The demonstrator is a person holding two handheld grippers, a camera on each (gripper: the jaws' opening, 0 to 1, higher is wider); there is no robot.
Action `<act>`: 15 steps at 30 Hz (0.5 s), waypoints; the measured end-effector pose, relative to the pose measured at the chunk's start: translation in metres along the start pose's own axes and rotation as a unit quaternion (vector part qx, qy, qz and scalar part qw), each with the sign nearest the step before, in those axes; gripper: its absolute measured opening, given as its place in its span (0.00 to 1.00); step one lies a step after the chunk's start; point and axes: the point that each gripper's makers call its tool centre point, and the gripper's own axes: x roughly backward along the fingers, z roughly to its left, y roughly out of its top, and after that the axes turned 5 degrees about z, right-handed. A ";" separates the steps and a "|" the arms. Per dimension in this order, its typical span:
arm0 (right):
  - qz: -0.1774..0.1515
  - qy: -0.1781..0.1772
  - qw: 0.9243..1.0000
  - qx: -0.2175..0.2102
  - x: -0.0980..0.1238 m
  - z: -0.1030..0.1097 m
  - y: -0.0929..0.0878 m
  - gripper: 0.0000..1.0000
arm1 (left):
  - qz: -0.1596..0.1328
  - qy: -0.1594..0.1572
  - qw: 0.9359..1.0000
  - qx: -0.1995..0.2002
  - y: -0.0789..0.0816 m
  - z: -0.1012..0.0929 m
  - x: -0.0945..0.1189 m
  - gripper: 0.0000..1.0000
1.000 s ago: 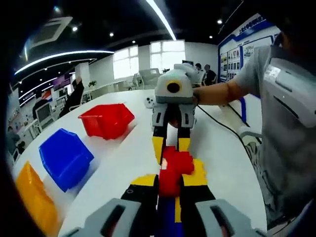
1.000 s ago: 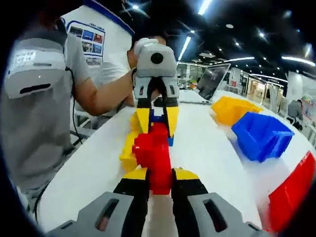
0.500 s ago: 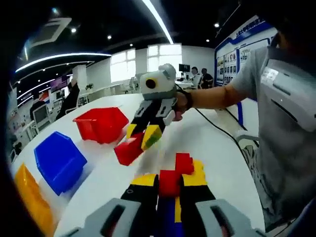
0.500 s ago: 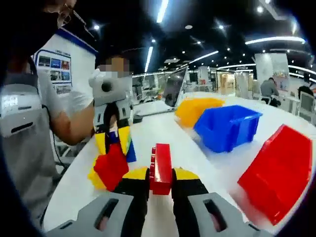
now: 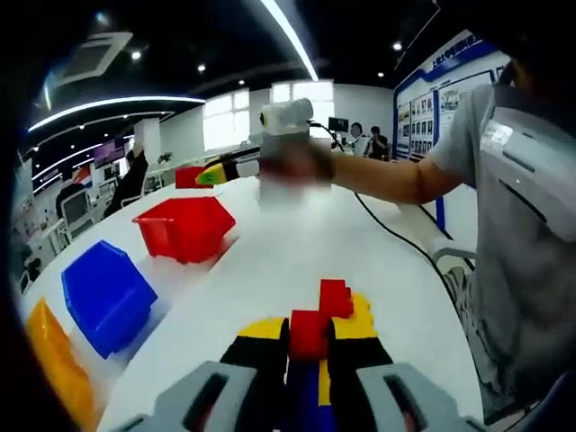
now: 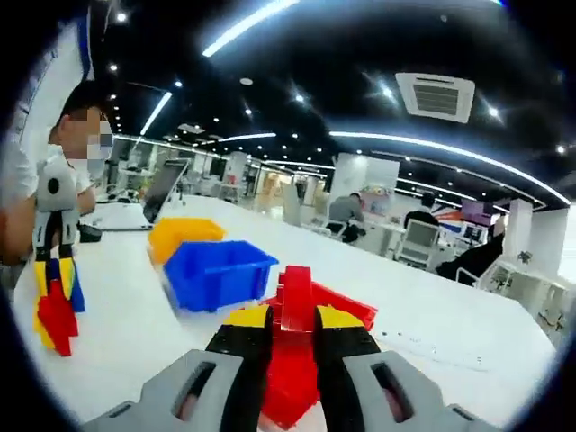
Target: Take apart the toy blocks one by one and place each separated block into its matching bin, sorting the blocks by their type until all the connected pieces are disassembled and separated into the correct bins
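in the left gripper view we see our left gripper [image 5: 301,346] at 6 o'clock, its jaws closed narrow on the block stack [image 5: 328,319], a joined clump of red, yellow and blue pieces that sits just above the white table [image 5: 297,247]. at 9 o'clock from it lie three bins on the table: the red bin [image 5: 184,225] farthest up, the blue bin [image 5: 106,292] below it, and the yellow bin [image 5: 58,364] at the 8 o'clock edge. at 12 o'clock the right gripper [image 5: 216,173] reaches sideways above the far rim of the red bin; it is blurred, with something red between its yellow tips.

in the right gripper view our right gripper [image 6: 292,324] rises from 6 o'clock, clamped on a single red block [image 6: 295,297] standing upright between the jaws. directly behind and under it is the red bin [image 6: 346,306]; we cannot tell whether the block touches it. the blue bin [image 6: 219,273] is at 10 o'clock, the yellow bin [image 6: 184,236] just beyond. at 9 o'clock the left gripper [image 6: 56,270] hangs with the block stack [image 6: 56,310] in its tips over the table [image 6: 450,333].
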 end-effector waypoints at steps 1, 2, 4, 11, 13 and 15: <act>0.012 -0.002 1.000 -0.008 -0.006 -0.001 -0.007 0.19 | -0.001 0.000 1.000 0.000 0.000 0.000 0.000 0.19; 0.023 -0.009 1.000 -0.017 -0.011 -0.004 -0.015 0.19 | -0.001 0.000 1.000 0.000 0.001 0.000 -0.001 0.19; 0.031 -0.006 0.999 -0.019 -0.019 -0.003 -0.023 0.19 | -0.001 0.000 1.000 0.000 0.001 0.000 -0.001 0.19; 0.019 -0.002 0.999 -0.045 -0.018 -0.004 -0.023 0.51 | 0.004 -0.002 1.000 0.000 0.001 0.000 -0.002 0.19; 0.012 -0.003 0.999 -0.040 -0.014 -0.004 -0.019 0.51 | 0.003 -0.003 1.000 0.000 0.002 0.000 -0.003 0.19; 0.005 -0.005 0.999 -0.035 -0.011 -0.007 -0.016 0.49 | 0.001 -0.003 1.000 0.000 0.003 0.000 -0.004 0.19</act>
